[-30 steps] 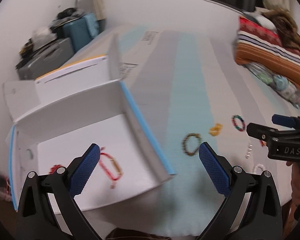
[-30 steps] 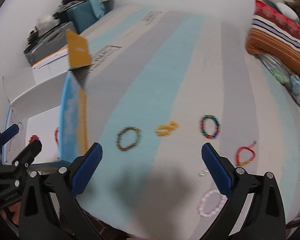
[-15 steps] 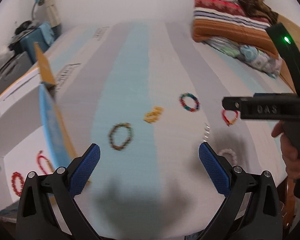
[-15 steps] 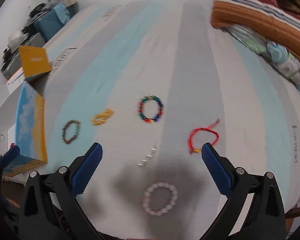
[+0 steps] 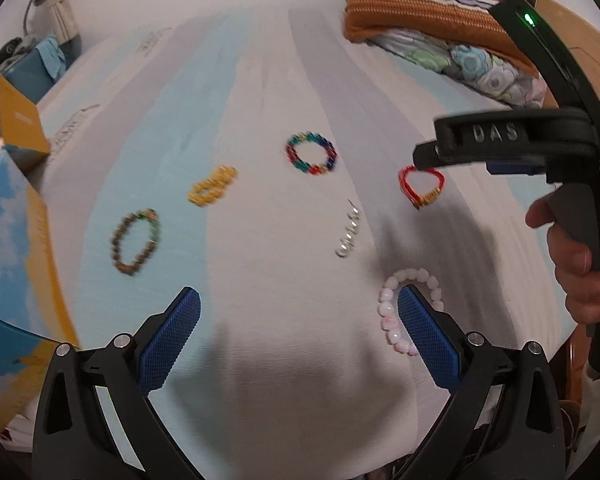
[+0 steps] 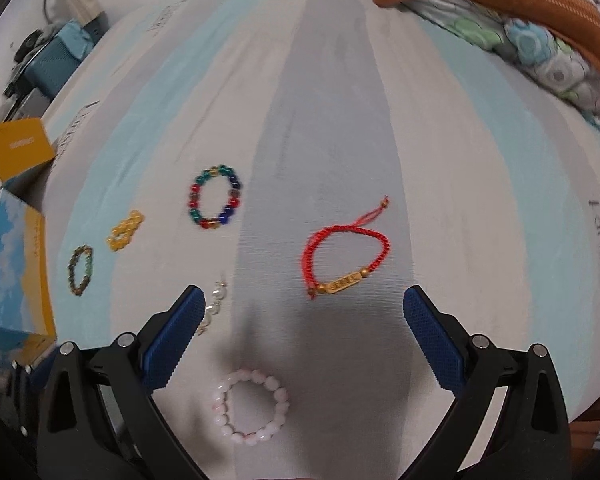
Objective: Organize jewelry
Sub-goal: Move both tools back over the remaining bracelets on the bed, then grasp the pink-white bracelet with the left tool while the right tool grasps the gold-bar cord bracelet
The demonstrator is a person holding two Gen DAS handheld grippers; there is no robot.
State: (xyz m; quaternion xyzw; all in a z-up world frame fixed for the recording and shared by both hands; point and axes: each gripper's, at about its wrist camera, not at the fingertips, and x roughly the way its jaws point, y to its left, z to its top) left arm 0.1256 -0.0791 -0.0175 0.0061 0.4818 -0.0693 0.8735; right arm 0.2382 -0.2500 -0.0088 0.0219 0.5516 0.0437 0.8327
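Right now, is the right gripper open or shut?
Open. The right gripper has its blue pads spread wide with nothing between them; the red bracelet lies flat on the bed ahead.

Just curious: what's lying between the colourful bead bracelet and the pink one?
A small silver chain, seen in the left wrist view, between the colourful bracelet and the pink one.

L gripper (image 5: 299,336) wide open over bed (image 5: 260,80); pink bracelet (image 5: 410,308) by R finger.
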